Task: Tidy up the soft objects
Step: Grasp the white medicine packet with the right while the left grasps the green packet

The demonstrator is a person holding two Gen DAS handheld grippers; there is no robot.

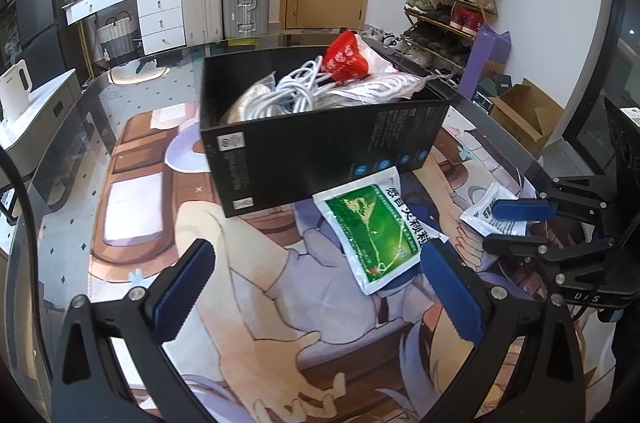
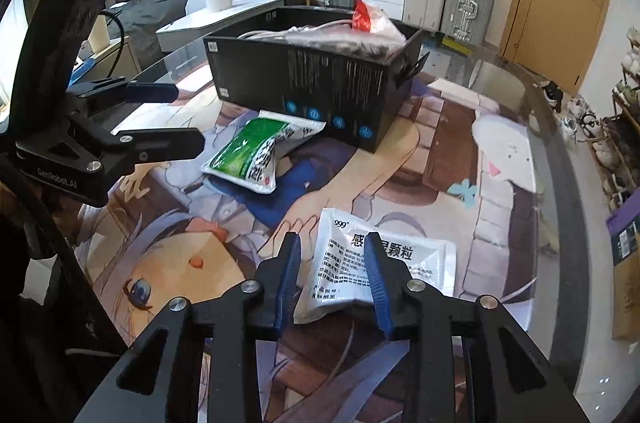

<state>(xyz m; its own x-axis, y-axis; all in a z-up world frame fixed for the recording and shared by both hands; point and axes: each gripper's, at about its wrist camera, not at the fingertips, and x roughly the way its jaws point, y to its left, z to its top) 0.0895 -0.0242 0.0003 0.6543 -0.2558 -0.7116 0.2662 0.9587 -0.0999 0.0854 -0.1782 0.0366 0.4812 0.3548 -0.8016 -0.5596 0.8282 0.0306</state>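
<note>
**A:** Status on the right gripper [image 2: 333, 275]?

**B:** Jaws apart, straddling the near edge of the white flat foil sachet with black print [image 2: 384, 263]. Pads on either side of it, not pinching yet as far as I can tell. The sachet lies flat on the printed cartoon desk mat [image 2: 440, 151], at 6 o'clock in the right wrist view.

**A:** Left gripper [image 1: 316, 283]?

**B:** Wide open, holding nothing. The green-and-white soft granule pouch [image 1: 370, 233] sits at 2 o'clock from it, just beside its right finger [image 1: 450, 287], one end touching the open black cardboard box [image 1: 320, 151].

**A:** Handling?

**B:** Both packs look light, limp and glossy, so probably slippery. I judge the white sachet will sag when lifted by one edge. Take it at the sealed edge, pads well in, not at a corner. The green pouch looks puffier; grip its free seam end, away from the box wall.

**A:** Counts?

**B:** Two loose packs on the mat: one white, one green. One black box at 12 o'clock. Inside it: one bundle of coiled white cable [image 1: 296, 91], one red-and-white plastic bag [image 1: 346, 57], plus other clear or silvery wrap I can't count. Two grippers.

**A:** Remaining?

**B:** My judgement: both packs still need boxing.
</note>
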